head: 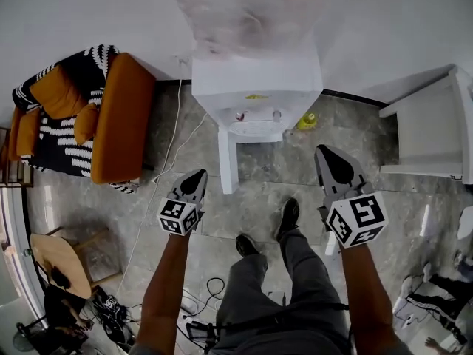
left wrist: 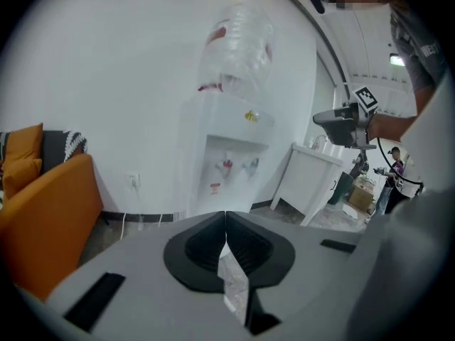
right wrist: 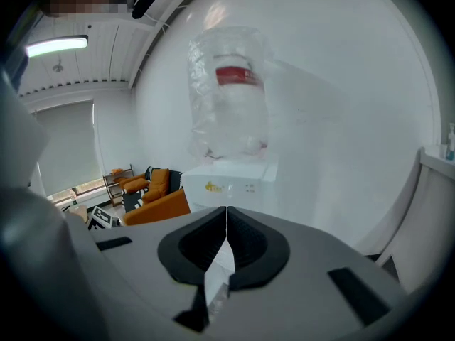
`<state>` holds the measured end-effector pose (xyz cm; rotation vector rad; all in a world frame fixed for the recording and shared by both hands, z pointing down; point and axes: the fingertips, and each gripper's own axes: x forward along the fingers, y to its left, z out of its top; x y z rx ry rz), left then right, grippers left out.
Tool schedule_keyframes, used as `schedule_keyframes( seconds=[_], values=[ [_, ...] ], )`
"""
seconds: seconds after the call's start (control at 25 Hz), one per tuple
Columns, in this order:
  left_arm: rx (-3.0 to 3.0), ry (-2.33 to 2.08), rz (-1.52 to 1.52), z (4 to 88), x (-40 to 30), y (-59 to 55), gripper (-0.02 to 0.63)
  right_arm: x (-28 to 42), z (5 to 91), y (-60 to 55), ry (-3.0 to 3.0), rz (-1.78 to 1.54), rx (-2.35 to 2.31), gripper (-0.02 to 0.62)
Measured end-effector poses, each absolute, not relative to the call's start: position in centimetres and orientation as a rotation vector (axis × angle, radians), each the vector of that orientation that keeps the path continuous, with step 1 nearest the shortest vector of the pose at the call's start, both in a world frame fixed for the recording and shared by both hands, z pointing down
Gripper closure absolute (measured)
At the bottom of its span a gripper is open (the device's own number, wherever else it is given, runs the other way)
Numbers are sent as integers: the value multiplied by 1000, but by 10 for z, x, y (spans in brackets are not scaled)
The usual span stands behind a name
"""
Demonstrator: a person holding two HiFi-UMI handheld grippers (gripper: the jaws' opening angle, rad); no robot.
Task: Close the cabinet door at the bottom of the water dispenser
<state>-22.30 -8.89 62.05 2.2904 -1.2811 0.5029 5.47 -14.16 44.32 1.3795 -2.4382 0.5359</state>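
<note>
A white water dispenser (head: 255, 87) stands against the wall with a clear bottle (head: 236, 6) on top. Its bottom cabinet door (head: 228, 161) stands open, a white panel jutting out over the floor from the left side. My left gripper (head: 196, 180) hangs shut and empty just left of the door's free edge, apart from it. My right gripper (head: 329, 157) is shut and empty to the right of the dispenser. The left gripper view faces the dispenser (left wrist: 227, 148) and its taps, with the jaws (left wrist: 225, 215) closed together. In the right gripper view the closed gripper (right wrist: 226, 210) points at the dispenser's top (right wrist: 231, 183).
An orange sofa (head: 111, 117) with patterned cushions stands left of the dispenser. A white cabinet (head: 432, 135) is on the right. A yellow object (head: 307, 120) lies by the dispenser's base. A cable (head: 177, 124) runs down the wall to the floor. The person's shoes (head: 288, 217) stand before the door.
</note>
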Motion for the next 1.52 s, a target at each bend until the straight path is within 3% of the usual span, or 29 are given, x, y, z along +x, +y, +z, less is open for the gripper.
schedule_keyframes(
  seconds=[0.44, 0.6, 0.72, 1.24, 1.52],
  values=[
    [2075, -1224, 555, 771, -227, -72, 581, 66, 532, -132, -2355, 598, 1333, 566],
    [2016, -1215, 540, 808, -227, -69, 510, 70, 557, -129, -2331, 610, 1319, 566],
    [1976, -1205, 517, 830, -224, -66, 500, 75, 578, -126, -2310, 624, 1304, 566],
    [1881, -1197, 396, 876, -216, -56, 508, 91, 629, -110, -2261, 682, 1292, 566],
    [1954, -1111, 355, 874, -170, -57, 509, 109, 641, -104, -2239, 720, 1335, 566]
  ],
)
